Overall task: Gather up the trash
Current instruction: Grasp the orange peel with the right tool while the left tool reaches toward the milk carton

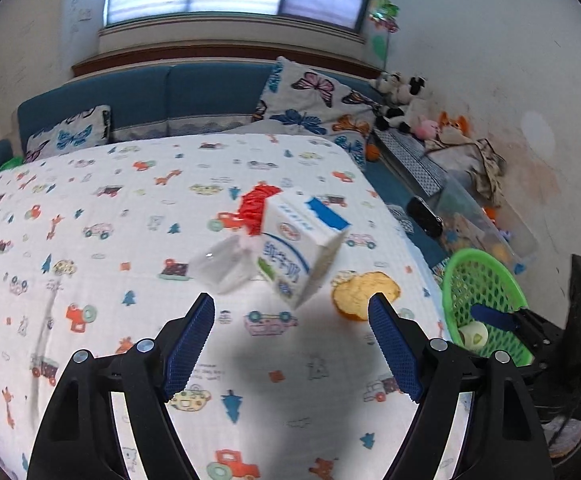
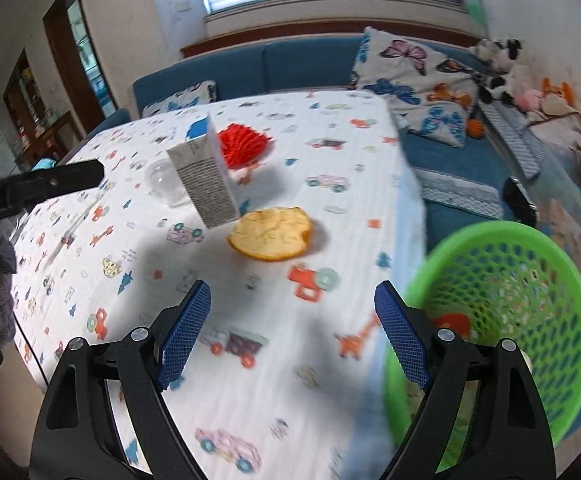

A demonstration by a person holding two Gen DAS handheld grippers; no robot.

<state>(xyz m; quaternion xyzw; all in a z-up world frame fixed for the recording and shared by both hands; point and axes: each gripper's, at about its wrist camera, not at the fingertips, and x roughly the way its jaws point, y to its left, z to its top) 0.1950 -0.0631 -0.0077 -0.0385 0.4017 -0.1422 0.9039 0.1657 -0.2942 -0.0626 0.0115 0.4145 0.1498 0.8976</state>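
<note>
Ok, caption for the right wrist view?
Open right gripper above table; peel, carton, green basket ahead.

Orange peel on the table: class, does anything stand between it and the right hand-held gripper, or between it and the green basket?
Nothing visible does. The orange peel lies on bare tablecloth ahead of the open right hand-held gripper. The milk carton stands behind and left of the peel, off both paths. The green basket sits at the table's right edge.

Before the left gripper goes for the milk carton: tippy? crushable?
Probably tippy: the milk carton stands tall on a soft cloth-covered table, with a clear plastic cup right beside it. Its opened top suggests it is empty, so likely light. Thin paperboard walls may buckle under a hard squeeze.
</note>
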